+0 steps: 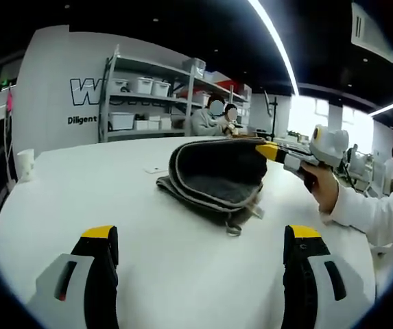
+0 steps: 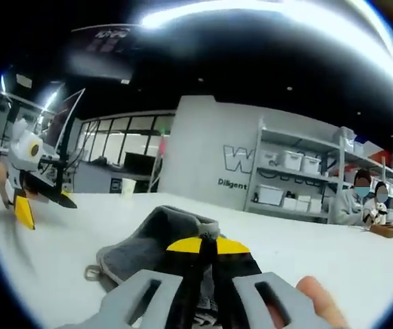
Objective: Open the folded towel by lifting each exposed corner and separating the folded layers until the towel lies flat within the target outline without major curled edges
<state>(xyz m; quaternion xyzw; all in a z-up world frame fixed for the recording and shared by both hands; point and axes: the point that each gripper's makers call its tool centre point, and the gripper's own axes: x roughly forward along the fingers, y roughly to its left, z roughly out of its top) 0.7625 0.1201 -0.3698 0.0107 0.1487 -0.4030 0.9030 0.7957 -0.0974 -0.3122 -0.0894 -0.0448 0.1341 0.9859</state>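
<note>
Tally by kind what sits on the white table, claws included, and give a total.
Grey towel: 1
White paper cup: 1
Small card: 1
Claws: 2, the left claw open above the table and the right claw shut on the towel
Total: 5

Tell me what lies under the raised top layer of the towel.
Under the towel's top layer, pinched up by the right gripper, a grey inner fold shows, lying on the white table. Deeper folds are covered.

Dark grey towel, white table, yellow-tipped tools.
</note>
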